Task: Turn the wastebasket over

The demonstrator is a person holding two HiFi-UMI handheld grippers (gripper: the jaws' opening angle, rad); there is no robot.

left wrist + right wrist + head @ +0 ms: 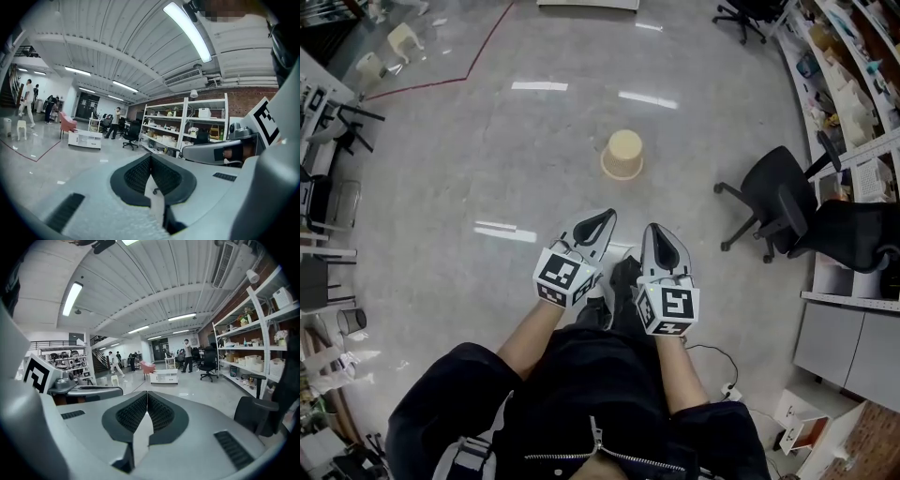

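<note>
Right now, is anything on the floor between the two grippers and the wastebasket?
Nothing visible: only bare floor lies between the left gripper, the right gripper and the wastebasket. The black chair stands off to the right.

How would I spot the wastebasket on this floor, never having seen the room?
Start at the wide, glossy grey floor. Left of the black office chairs, out in the middle, stands the wastebasket. It is round, beige and alone, with nothing touching it.
</note>
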